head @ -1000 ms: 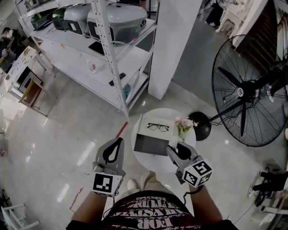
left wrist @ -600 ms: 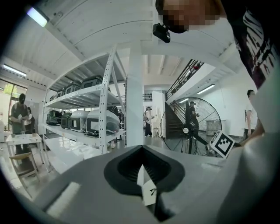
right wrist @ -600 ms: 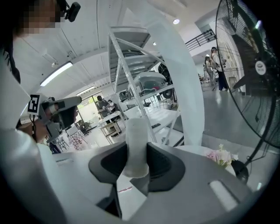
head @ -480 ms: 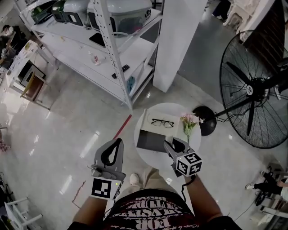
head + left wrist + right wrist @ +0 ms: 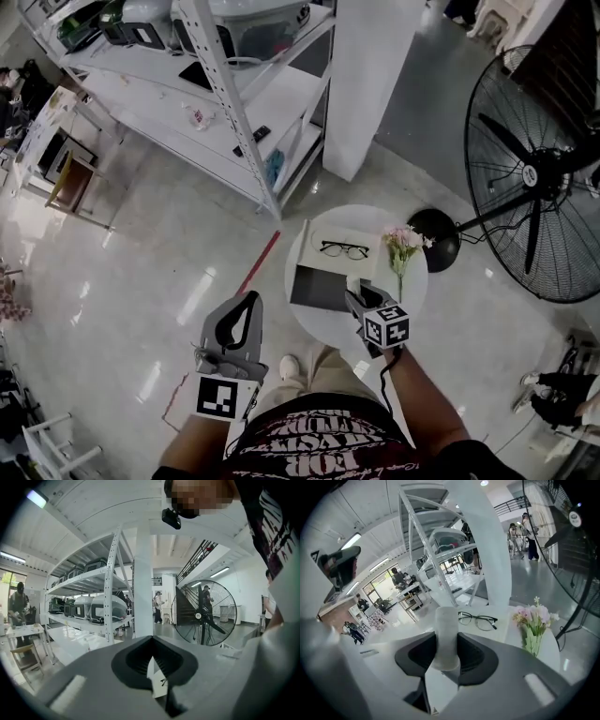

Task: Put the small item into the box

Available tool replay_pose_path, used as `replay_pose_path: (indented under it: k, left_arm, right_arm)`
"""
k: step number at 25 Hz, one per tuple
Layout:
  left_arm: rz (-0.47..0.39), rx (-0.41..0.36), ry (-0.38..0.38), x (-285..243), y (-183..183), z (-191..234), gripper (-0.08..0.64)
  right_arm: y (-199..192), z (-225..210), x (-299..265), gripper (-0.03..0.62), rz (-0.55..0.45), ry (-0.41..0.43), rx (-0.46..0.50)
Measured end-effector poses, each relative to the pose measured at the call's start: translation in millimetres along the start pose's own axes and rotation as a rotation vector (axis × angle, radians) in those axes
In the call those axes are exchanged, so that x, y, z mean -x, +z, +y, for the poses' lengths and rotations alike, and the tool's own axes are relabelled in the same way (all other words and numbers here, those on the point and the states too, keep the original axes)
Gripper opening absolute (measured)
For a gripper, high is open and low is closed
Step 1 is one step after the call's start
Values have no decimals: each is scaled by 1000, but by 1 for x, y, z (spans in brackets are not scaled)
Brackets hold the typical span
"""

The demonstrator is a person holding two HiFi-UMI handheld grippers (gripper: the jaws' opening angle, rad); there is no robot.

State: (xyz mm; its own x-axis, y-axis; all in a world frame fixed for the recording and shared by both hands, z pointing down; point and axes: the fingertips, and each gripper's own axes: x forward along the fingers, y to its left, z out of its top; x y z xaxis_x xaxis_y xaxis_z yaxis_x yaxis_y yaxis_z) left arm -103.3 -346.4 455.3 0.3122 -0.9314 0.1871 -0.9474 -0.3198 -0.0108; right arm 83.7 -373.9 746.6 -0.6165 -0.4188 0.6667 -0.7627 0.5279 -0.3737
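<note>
On the round white table (image 5: 419,281) an open box (image 5: 319,289) shows a dark grey inside, with its white lid (image 5: 336,264) laid back behind it. Black-rimmed glasses (image 5: 344,249) rest on the lid and appear again as glasses (image 5: 477,619) in the right gripper view. My right gripper (image 5: 357,298) hovers over the table's near edge, just right of the box. It is shut on a pale grey cylinder (image 5: 446,637) that stands upright between the jaws. My left gripper (image 5: 247,302) hangs over the floor left of the table, shut and holding nothing.
A vase of pink flowers (image 5: 401,242) stands on the table's right side, close to my right gripper. A large pedestal fan (image 5: 534,178) is at the right, a white pillar (image 5: 370,75) behind the table, and white shelving (image 5: 225,84) at the back left.
My right gripper has moved forward over the table toward the box, still holding the cylinder. The left gripper has hardly moved.
</note>
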Motion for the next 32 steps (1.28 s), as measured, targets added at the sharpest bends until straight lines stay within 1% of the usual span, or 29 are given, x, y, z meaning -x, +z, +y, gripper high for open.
replay_pose_path:
  k: [3, 9, 11, 14, 17, 19, 20, 22, 23, 27, 28, 29, 32]
  left_arm:
    - [24, 5, 0, 0, -5, -2, 0]
    - [47, 7, 14, 7, -11, -1, 0]
    - [54, 7, 15, 10, -15, -1, 0]
    - [65, 13, 21, 15, -19, 0, 1]
    - [72, 16, 27, 20, -21, 2, 0]
    - [73, 16, 30, 24, -21, 3, 0]
    - [72, 16, 32, 25, -21, 3, 1]
    - [69, 15, 33, 28, -20, 2, 0]
    - [65, 12, 33, 30, -19, 2, 0]
    - [46, -3, 25, 37, -11, 1, 0]
    - [38, -2, 22, 39, -8, 2, 2]
    - [29, -3, 19, 41, -5, 2, 2]
    - [3, -13, 3, 46, 6, 1, 0]
  right_arm:
    - [-20, -10, -14, 155, 51, -10, -15]
    - [-52, -19, -39, 155, 152, -32, -15]
    - [-61, -22, -47, 155, 185, -42, -3]
    - [-74, -27, -60, 156, 242, -64, 39]
    - [-82, -27, -68, 158, 283, -65, 41]
    - [-83, -26, -71, 167, 290, -63, 32]
    - [-84, -25, -72, 182, 289, -66, 34]
    - [-85, -25, -72, 236, 286, -73, 40]
    - [-85, -25, -70, 249, 283, -76, 41]
    - [-84, -20, -55, 254, 256, -78, 41]
    - [-81, -19, -49, 243, 241, -84, 46]
    - [-76, -17, -42, 214, 221, -95, 55]
    - [-61, -9, -15, 29, 147, -129, 75]
